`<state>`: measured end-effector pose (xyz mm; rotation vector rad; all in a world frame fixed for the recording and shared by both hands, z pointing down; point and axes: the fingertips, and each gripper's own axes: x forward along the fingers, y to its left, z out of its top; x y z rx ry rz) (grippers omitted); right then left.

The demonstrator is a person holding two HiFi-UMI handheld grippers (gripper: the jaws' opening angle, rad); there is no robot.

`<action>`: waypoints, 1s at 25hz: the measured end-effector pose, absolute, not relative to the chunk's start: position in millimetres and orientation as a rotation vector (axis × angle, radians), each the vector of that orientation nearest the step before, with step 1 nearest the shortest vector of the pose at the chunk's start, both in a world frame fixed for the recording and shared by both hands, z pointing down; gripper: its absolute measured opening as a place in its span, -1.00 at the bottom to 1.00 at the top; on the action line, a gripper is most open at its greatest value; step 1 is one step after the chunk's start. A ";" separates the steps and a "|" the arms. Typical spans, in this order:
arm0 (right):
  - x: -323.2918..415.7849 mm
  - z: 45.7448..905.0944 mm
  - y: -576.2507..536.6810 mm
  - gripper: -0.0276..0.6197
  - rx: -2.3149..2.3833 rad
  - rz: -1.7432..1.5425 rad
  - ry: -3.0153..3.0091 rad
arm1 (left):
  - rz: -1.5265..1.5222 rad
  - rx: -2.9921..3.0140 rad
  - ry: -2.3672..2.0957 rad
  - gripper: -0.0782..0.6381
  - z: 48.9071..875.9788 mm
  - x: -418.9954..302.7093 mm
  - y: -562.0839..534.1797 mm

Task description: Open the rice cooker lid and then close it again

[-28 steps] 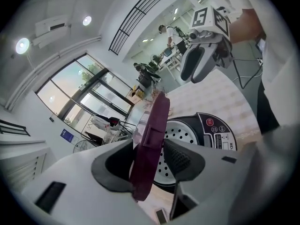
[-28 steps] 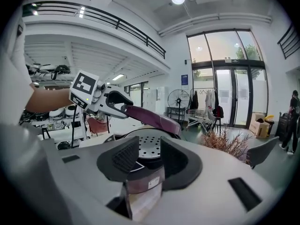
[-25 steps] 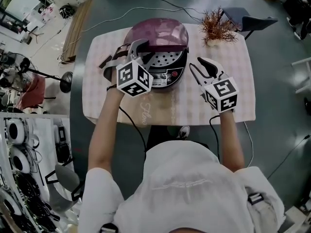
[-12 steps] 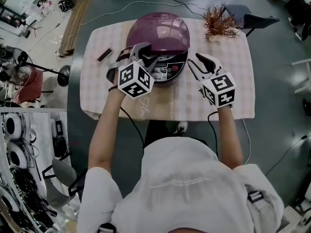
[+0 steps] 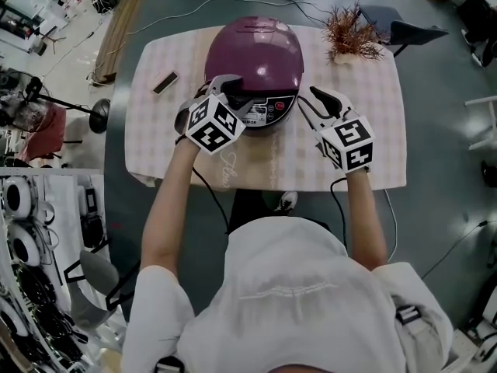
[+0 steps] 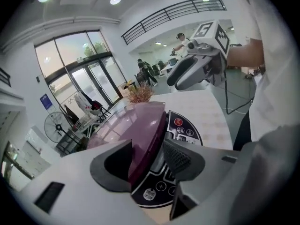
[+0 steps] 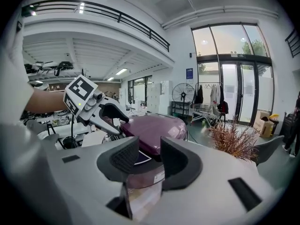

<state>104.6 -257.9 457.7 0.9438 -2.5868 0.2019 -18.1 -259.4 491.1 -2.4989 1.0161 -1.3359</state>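
The purple rice cooker (image 5: 260,53) stands at the back middle of the table, its lid (image 6: 126,125) down on the body. Below the lid's front edge shows the black control panel (image 5: 272,109). My left gripper (image 5: 229,85) is at that front edge. In the left gripper view my left gripper (image 6: 147,149) is open and straddles the edge, one jaw over the lid, the other by the panel (image 6: 185,128). My right gripper (image 5: 308,99) hovers just right of the cooker. Nothing lies between the open jaws of my right gripper (image 7: 149,149), and the cooker (image 7: 152,125) sits beyond them.
A checked cloth covers the table (image 5: 365,138). A dried reddish plant (image 5: 349,41) stands at the back right, close to the cooker. A small dark block (image 5: 165,82) lies at the back left. A chair (image 5: 404,31) and floor cables lie beyond the table.
The lid has swung down from open onto the cooker's body, and my left gripper has sunk with its front edge. My right gripper has stayed where it was.
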 end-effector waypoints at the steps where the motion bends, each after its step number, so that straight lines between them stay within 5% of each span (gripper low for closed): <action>1: 104.5 458.9 -257.5 -0.42 0.942 0.204 -2.586 | -1.339 -2.524 1.015 -0.18 495.0 -18.2 -258.7; 14: 103.9 474.0 -258.3 -0.43 0.926 0.243 -2.569 | -1.076 -2.857 1.180 -0.23 504.8 -21.6 -262.4; 19: 100.0 478.5 -258.7 -0.43 0.913 0.251 -2.569 | -0.895 -2.936 1.416 -0.51 499.9 -31.3 -272.9; 25: 96.5 477.8 -260.3 -0.43 0.908 0.258 -2.576 | -0.980 -2.865 1.440 -0.51 504.0 -29.3 -272.8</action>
